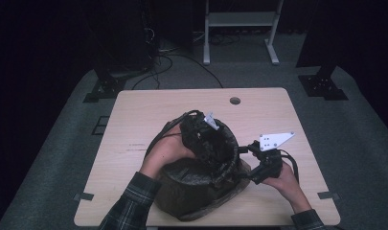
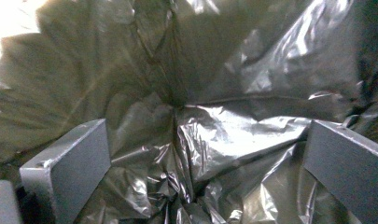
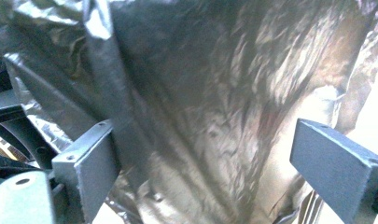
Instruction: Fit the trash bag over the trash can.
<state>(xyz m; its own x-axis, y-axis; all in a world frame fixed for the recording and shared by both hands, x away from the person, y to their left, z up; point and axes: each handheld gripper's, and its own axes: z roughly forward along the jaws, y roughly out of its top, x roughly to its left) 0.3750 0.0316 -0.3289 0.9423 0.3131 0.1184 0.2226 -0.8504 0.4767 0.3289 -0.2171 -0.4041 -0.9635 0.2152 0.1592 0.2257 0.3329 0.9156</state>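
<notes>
A dark, crinkled plastic bag [image 1: 196, 194] lies on the wooden table [image 1: 143, 110] with its mouth raised and held wide. My left gripper [image 1: 202, 128] reaches into that mouth. Its jaws stand open [image 2: 200, 140], with folds of the bag's glossy inner film [image 2: 224, 135] between and behind them. My right gripper [image 1: 246, 160] is at the right side of the bag's rim. It is open too [image 3: 210, 144], and a taut sheet of the bag [image 3: 200, 93] spans the gap between the jaws, with a fold running down close to the left jaw.
The table has a round cable hole [image 1: 234, 100] near its far edge. Beyond the table stand a white frame [image 1: 239, 19], two black stand bases [image 1: 103, 88] [image 1: 323, 86] and loose cables [image 1: 167, 62] on grey carpet.
</notes>
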